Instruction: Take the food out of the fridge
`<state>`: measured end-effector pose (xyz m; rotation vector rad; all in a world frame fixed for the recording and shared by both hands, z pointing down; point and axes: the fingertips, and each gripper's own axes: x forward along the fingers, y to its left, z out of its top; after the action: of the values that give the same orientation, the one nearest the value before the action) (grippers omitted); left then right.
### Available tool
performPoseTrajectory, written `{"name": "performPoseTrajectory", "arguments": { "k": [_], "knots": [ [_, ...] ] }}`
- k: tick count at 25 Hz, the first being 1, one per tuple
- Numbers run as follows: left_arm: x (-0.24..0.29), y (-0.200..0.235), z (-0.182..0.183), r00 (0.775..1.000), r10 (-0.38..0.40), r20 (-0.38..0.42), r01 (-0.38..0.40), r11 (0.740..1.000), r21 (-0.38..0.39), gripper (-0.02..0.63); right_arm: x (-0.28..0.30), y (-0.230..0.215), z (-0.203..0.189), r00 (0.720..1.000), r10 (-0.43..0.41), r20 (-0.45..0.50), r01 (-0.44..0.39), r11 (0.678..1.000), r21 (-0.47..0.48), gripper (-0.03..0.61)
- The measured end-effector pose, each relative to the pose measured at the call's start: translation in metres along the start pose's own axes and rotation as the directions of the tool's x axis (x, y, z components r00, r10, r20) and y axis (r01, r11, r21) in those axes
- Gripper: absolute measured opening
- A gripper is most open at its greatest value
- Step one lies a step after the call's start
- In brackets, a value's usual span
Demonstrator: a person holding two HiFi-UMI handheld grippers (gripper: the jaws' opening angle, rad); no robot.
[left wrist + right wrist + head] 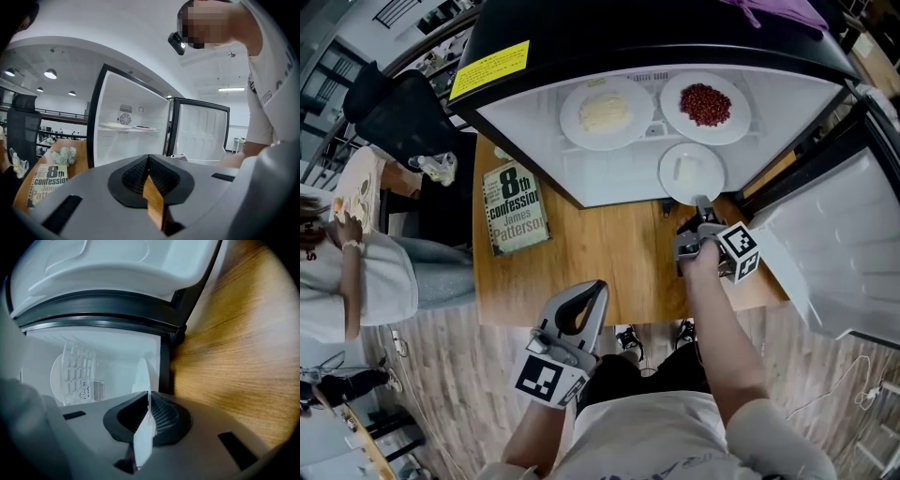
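The black fridge stands open on the wooden table. On its shelf sit a plate of pale food and a plate of red beans. A small white plate with a pale piece on it is at the fridge's front edge. My right gripper is shut on that plate's near rim; in the right gripper view the rim runs edge-on between the pads. My left gripper hangs shut with nothing in it over the table's near edge, pointing at the fridge.
The fridge door swings wide open to the right. A paperback book lies left of the fridge on the table, with a crumpled pale object beyond it. A seated person and a black chair are at the left.
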<state>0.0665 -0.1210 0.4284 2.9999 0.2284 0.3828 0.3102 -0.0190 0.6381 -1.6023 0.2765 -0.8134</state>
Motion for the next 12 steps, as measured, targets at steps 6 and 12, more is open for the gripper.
{"name": "performPoseTrajectory", "arguments": {
  "k": [6,12],
  "knots": [
    [0.001,-0.003,0.002,1.0,-0.009,0.004,0.009,1.0,0.004,0.008,-0.008,0.01,0.002,0.998,0.061,0.013,-0.061,0.998,0.008,0.031],
    [0.002,-0.008,0.005,0.999,-0.036,0.011,0.036,0.999,0.01,0.008,-0.031,0.022,0.002,0.993,0.119,-0.018,-0.119,0.993,0.002,0.031]
  ]
}}
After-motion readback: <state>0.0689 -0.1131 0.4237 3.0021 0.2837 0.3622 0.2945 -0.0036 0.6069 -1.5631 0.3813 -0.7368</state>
